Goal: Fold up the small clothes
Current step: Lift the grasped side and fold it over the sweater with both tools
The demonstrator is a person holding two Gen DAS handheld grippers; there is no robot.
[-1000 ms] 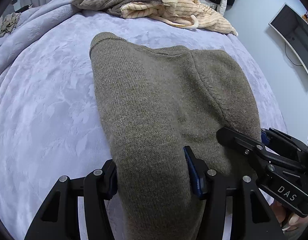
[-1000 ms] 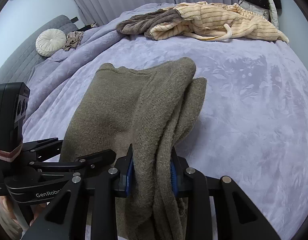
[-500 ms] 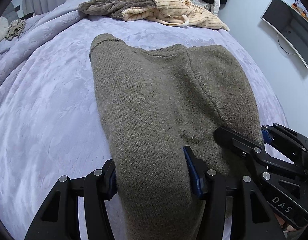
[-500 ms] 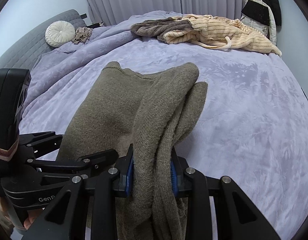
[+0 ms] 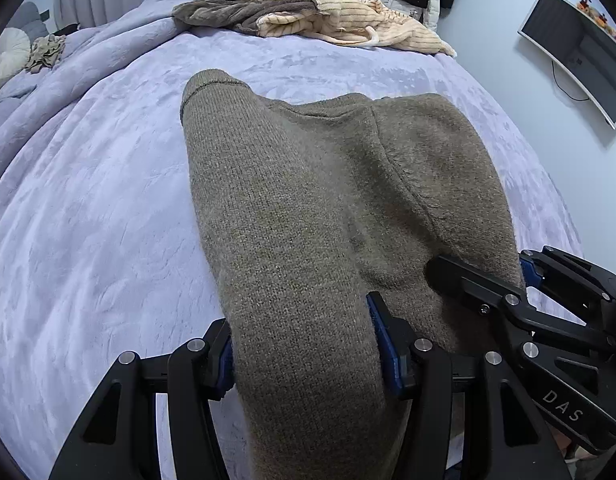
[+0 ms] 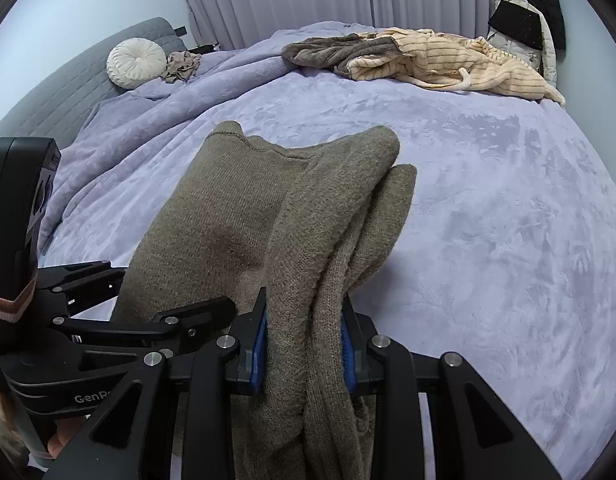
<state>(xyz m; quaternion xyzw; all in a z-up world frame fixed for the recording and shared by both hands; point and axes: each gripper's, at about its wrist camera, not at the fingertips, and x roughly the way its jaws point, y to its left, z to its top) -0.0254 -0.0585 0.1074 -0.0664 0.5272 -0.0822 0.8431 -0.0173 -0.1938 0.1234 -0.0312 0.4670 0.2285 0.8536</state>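
An olive-brown knitted garment (image 5: 308,200) is held up off the lilac bed by both grippers, its far end hanging toward the bedspread. My left gripper (image 5: 304,356) is shut on its near left edge. My right gripper (image 6: 304,344) is shut on a bunched fold of the same garment (image 6: 236,216). The right gripper also shows in the left wrist view (image 5: 519,304) at the right. The left gripper shows in the right wrist view (image 6: 120,312) at the left. The two grippers sit close, side by side.
A lilac bedspread (image 6: 487,220) covers the bed. A heap of cream striped and brown clothes (image 6: 419,60) lies at the far end. A round white cushion (image 6: 136,62) and a small beige cloth (image 6: 182,66) sit far left. A wall screen (image 5: 575,52) hangs at the right.
Both grippers have risen with the garment; the views now show more of the far wall and curtains. The grip on the garment is unchanged.
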